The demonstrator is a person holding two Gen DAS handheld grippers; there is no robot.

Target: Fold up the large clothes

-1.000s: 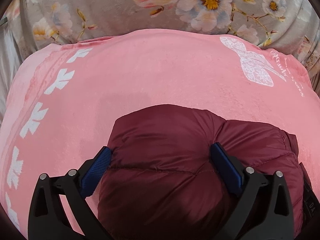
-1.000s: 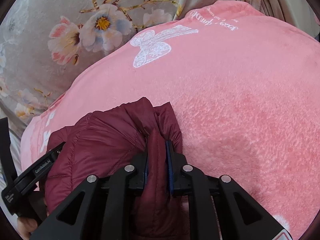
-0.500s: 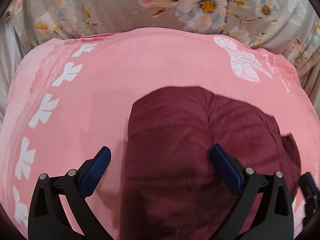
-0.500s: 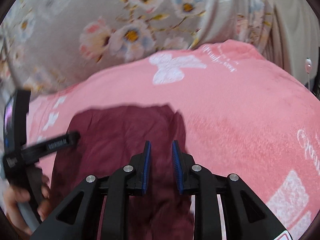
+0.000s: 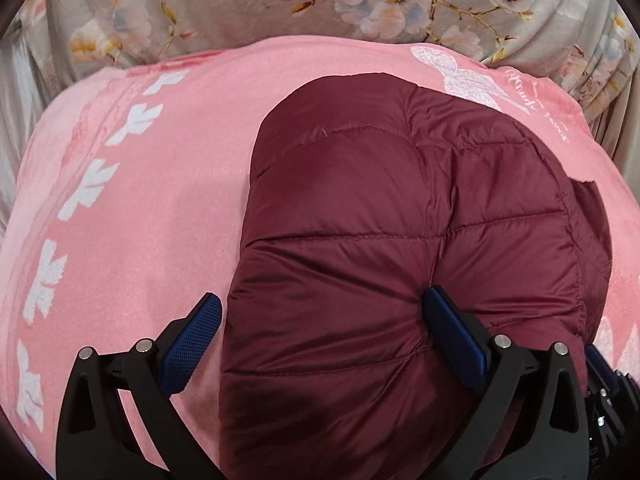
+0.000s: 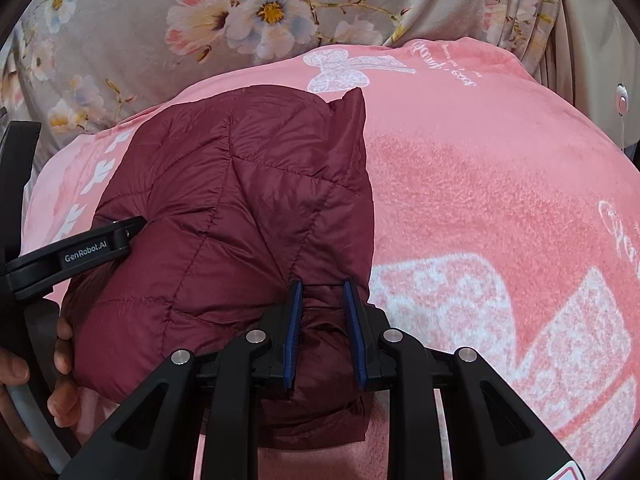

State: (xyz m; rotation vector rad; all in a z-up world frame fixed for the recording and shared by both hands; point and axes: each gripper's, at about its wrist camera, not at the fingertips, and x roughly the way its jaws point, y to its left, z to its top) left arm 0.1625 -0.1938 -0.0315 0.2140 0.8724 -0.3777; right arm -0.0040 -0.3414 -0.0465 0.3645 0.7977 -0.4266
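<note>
Nearest, the left claw (image 5: 320, 340) is spread wide astride the jacket's (image 5: 400, 240) near edge, one pad pressed into it, nothing pinched. The right claw (image 6: 323, 328) is parted narrowly over the jacket's near right corner; no grip is seen. The folded jacket is laid on the blanket (image 6: 500, 200), toward its far edge. Judged step: release after folding; smoothing is called for next.

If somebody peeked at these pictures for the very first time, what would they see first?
First, the puffy dark red jacket, folded into a bundle in the middle of the fuzzy pink blanket. Next, the two black grippers with blue pads at the jacket's near edge: the left gripper spread wide, the right gripper partly open over a fold. Behind the blanket lies grey cloth with big flowers.
</note>
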